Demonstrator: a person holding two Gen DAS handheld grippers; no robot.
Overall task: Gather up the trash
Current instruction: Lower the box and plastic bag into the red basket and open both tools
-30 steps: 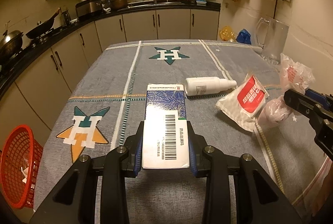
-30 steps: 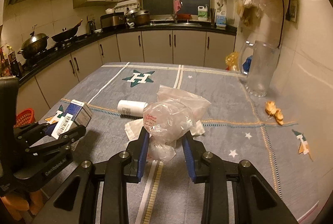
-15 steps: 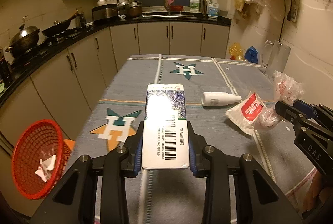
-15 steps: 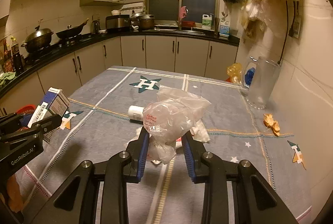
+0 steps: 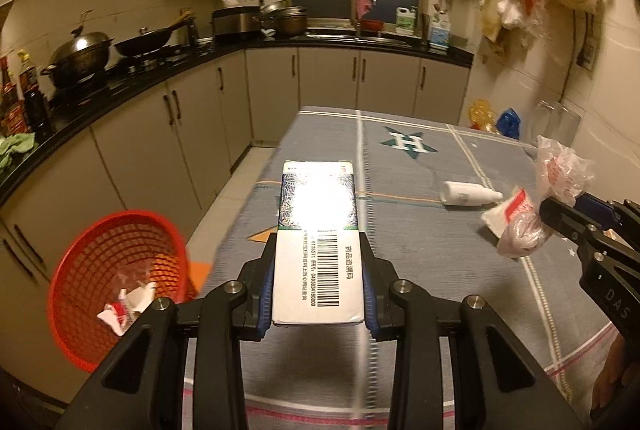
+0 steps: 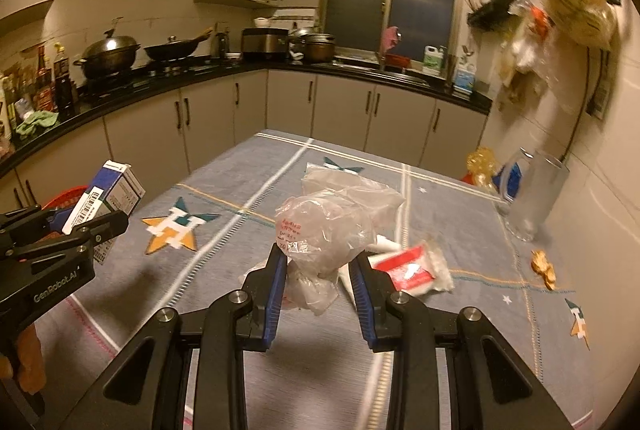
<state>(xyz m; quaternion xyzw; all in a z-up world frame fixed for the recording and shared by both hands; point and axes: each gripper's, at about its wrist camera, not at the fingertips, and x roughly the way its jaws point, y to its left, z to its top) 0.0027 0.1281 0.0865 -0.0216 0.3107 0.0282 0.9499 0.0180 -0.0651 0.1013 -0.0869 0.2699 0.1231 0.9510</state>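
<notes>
My left gripper [image 5: 318, 282] is shut on a white and blue medicine box [image 5: 318, 230] with a barcode and holds it above the table's left edge. It also shows in the right wrist view [image 6: 102, 204]. My right gripper [image 6: 318, 270] is shut on a crumpled clear plastic bag [image 6: 324, 230] held above the table; it shows at the right of the left wrist view [image 5: 560, 174]. A red mesh basket [image 5: 116, 250] with paper scraps stands on the floor, left of the table. A white bottle [image 5: 470, 193] and a red-and-white packet [image 6: 412, 266] lie on the table.
The table has a grey cloth with star patterns [image 6: 180, 226]. A glass pitcher [image 6: 532, 198] stands at its far right by the wall, with an orange peel scrap [image 6: 542, 266] near it. Cabinets and a stove counter [image 5: 120, 78] run along the left and back.
Both grippers have pulled back and risen with their loads. The left gripper has swung left, so the red basket now shows larger and nearer.
</notes>
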